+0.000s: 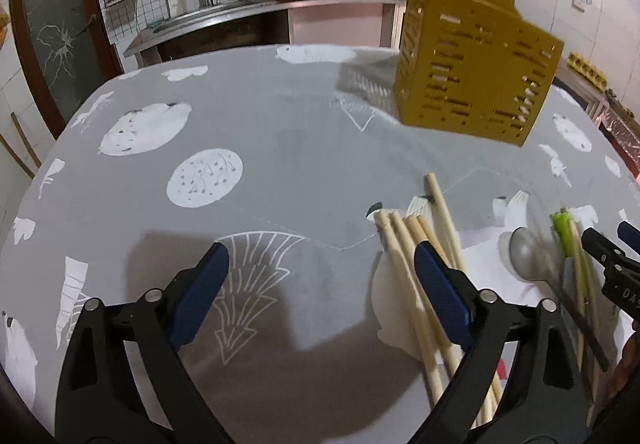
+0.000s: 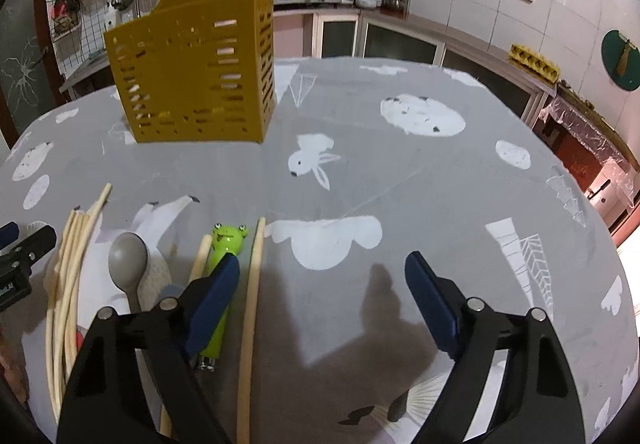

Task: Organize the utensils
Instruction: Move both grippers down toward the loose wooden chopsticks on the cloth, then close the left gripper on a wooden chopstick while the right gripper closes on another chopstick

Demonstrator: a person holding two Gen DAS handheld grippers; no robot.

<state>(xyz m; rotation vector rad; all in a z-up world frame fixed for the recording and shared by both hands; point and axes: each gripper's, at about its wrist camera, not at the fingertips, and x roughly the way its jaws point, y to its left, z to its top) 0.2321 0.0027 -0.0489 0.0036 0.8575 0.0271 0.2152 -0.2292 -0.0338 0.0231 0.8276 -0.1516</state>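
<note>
Left wrist view: the left gripper [image 1: 320,276] hovers spread wide over the grey tablecloth [image 1: 256,147], gripping nothing. A bundle of wooden chopsticks [image 1: 416,244] lies under its right finger; beyond them, further right, a grey spoon [image 1: 528,252]. The yellow slotted holder [image 1: 476,71] stands ahead to the right. The right gripper [image 2: 322,276] is likewise released, its left finger above a green frog-handled utensil [image 2: 226,240], with one chopstick [image 2: 252,300] just beside it.

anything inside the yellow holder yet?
Through the slots of the yellow holder, pale wooden sticks show, probably chopsticks. How many, and anything lower down, stays hidden behind the walls.
</note>
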